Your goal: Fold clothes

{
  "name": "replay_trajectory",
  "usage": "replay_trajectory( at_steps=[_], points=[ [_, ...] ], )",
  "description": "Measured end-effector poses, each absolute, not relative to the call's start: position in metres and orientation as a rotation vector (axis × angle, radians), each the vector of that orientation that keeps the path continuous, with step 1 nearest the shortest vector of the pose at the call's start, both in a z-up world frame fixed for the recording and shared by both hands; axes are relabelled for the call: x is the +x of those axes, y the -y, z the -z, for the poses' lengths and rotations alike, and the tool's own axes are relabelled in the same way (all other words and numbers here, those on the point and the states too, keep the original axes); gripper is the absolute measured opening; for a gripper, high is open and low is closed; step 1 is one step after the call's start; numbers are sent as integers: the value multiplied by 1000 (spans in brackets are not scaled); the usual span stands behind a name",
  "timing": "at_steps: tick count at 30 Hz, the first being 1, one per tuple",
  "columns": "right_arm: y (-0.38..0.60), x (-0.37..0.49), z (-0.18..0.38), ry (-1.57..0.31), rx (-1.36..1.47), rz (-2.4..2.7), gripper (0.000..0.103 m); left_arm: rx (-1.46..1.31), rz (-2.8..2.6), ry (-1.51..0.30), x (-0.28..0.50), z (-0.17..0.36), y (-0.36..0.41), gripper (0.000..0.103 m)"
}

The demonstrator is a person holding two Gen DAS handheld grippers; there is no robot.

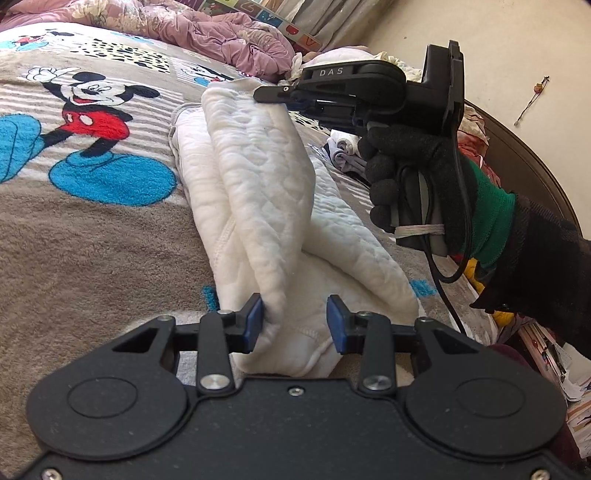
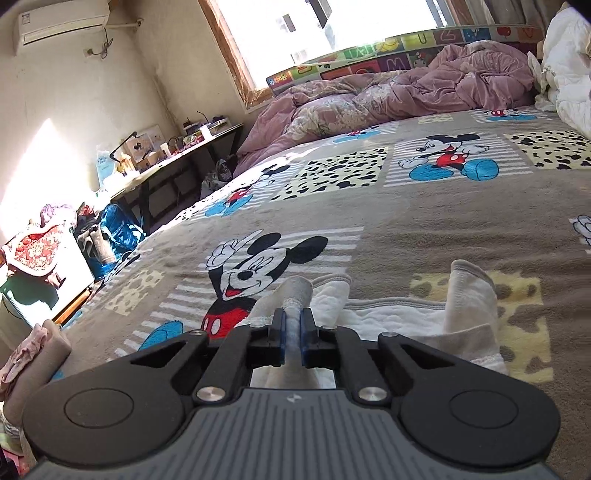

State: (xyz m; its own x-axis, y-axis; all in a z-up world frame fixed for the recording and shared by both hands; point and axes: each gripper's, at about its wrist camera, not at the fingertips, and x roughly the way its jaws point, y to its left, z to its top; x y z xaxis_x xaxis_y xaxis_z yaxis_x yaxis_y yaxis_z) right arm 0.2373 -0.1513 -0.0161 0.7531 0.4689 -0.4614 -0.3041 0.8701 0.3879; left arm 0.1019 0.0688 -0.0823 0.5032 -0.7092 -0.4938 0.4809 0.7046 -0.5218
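Observation:
A white quilted garment [image 1: 251, 177] lies folded into a long strip on the cartoon-print blanket [image 1: 92, 240]. My left gripper [image 1: 295, 323] stands open at the strip's near end; a raised fold sits between its blue pads and touches only the left one. At the far end, my right gripper [image 1: 275, 96], held by a gloved hand [image 1: 406, 166], is shut on the lifted edge. In the right wrist view, the right gripper [image 2: 292, 334] pinches a white fold between its pads, with more of the garment [image 2: 391, 314] spread beyond it.
A crumpled pink quilt [image 1: 229, 33] lies along the bed's far side under the window [image 2: 406, 92]. Small folded clothes [image 1: 343, 151] sit right of the garment. A dark headboard [image 1: 524, 155] curves at the right. A desk [image 2: 177, 155] and blue bag [image 2: 118, 229] stand beside the bed.

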Motion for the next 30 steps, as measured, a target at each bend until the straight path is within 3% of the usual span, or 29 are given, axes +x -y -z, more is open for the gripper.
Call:
replay_trajectory(
  at_steps=[13, 17, 22, 30],
  points=[
    [125, 266, 48, -671, 205, -365, 10, -420, 729, -795, 108, 84, -79, 35],
    [130, 262, 42, -644, 193, -297, 32, -446, 713, -766, 107, 78, -86, 35],
    [129, 226, 19, -543, 135, -402, 33, -479, 679, -670, 104, 65, -102, 36],
    [107, 206, 18, -588, 2, -508, 33, -571, 616, -643, 114, 62, -118, 51]
  ],
)
